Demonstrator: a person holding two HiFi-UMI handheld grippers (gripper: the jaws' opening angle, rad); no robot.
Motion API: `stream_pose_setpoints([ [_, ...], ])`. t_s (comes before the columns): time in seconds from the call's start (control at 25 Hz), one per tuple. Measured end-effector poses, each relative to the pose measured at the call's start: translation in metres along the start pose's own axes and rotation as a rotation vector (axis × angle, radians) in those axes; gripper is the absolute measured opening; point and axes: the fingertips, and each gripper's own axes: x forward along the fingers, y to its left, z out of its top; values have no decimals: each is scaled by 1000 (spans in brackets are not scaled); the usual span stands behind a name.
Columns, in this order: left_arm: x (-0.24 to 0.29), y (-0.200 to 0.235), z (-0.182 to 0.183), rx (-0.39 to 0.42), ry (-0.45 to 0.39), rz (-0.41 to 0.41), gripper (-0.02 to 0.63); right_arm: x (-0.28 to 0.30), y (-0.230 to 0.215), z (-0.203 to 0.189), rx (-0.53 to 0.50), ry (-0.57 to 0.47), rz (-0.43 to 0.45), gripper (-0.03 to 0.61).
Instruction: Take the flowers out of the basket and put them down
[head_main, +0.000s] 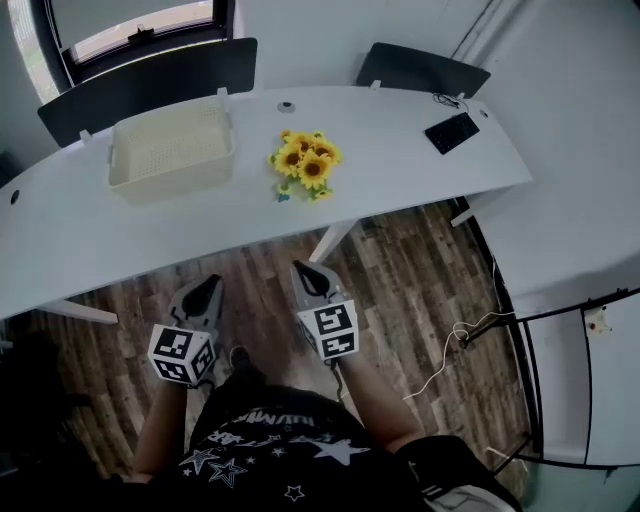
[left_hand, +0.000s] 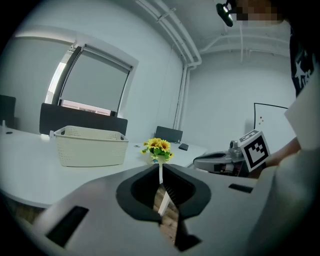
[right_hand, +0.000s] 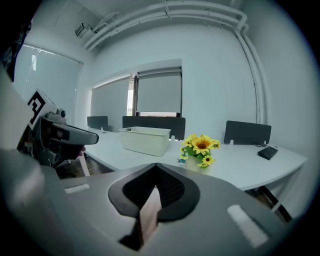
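A bunch of yellow sunflowers (head_main: 305, 163) stands on the white table (head_main: 400, 180), just right of the cream plastic basket (head_main: 170, 150). The basket looks empty. Both grippers hang over the wooden floor, on the near side of the table's front edge and apart from flowers and basket. My left gripper (head_main: 212, 283) is shut with nothing held, and my right gripper (head_main: 303, 268) is shut and empty too. From the left gripper view the flowers (left_hand: 158, 148) sit straight ahead, past the shut left gripper (left_hand: 160, 167), with the basket (left_hand: 90, 146) to their left. The right gripper view shows the flowers (right_hand: 200, 150) beyond the right gripper (right_hand: 156, 167).
A black phone (head_main: 452, 132) lies at the table's right end. Two dark chairs (head_main: 150, 85) (head_main: 420, 68) stand behind the table. A white cable (head_main: 455, 345) trails over the floor at the right, beside a black-framed partition (head_main: 570, 380).
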Motion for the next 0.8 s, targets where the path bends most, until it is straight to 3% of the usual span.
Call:
stream_pose_setpoints([
  [0.8, -102, -91, -39, -11, -75, 91, 25, -125, 50, -54, -65, 20, 98, 2],
])
